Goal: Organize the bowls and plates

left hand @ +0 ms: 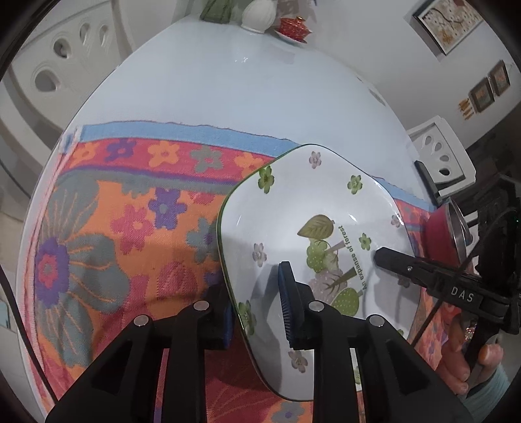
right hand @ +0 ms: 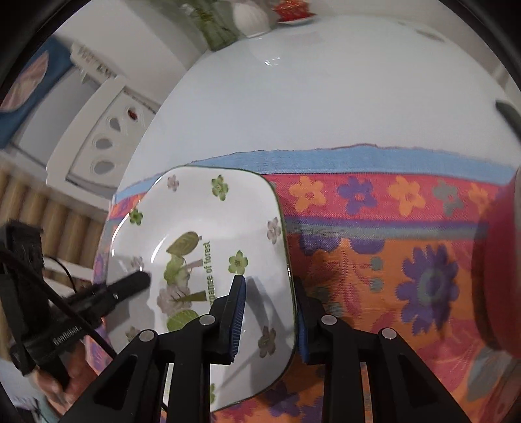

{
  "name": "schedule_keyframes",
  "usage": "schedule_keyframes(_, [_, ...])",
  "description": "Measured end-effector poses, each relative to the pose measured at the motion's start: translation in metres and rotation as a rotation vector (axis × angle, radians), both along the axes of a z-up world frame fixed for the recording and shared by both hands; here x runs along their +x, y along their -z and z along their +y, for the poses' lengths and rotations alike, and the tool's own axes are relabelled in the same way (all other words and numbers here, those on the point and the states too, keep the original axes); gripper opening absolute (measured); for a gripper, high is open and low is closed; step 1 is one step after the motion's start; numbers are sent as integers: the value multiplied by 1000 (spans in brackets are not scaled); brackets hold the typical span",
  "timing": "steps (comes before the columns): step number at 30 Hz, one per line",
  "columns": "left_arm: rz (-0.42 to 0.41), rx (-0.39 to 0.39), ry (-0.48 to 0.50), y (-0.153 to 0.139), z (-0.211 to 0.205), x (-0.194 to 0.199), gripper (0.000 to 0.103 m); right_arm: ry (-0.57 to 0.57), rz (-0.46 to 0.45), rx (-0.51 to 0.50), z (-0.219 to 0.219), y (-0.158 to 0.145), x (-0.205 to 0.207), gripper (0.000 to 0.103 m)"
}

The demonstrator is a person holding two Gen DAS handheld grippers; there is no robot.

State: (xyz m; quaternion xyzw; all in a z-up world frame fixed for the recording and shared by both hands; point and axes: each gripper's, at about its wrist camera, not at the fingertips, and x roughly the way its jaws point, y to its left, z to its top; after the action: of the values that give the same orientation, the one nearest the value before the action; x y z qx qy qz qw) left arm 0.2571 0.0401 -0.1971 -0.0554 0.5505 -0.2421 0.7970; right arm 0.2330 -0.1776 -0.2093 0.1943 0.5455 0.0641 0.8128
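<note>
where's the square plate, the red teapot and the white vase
square plate (left hand: 293,208), left wrist view, bare white inside
red teapot (left hand: 293,26), left wrist view, its body
white vase (left hand: 259,14), left wrist view, ribbed belly

I get even, bright indoor light from above, with small glare spots on the table (left hand: 228,94) and plate (right hand: 208,227). Soft shadows fall beside the fingers. Fisheye bends the edges hard (dark corners), and my right view smears at its left side.

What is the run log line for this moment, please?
left gripper: shut on plate rim | right gripper: shut on opposite rim | plate: over floral cloth
</note>
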Motion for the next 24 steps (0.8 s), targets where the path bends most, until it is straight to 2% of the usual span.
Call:
schedule_keyframes(4, [-50,2,28,-14,-4,-7,20,-37,-46,-29,-1,-15,-7,27])
schedule_keyframes(9, [-74,-37,24,-38,-8,-11,21,-35,-125,-34,-6,-57,-14,27])
schedule_keyframes(13, [-128,-69,-1,-68,-5,-21,20,-47,-173,-64,-1,-91,-25,27])
schedule_keyframes(19, [-199,-84,-9,-112,5,-52,19,-63,-218,-75,12,-135,-73,27])
schedule_keyframes(24, [-226,-65,-20,-136,26,-100,19,-66,-226,-56,31,-152,-122,27])
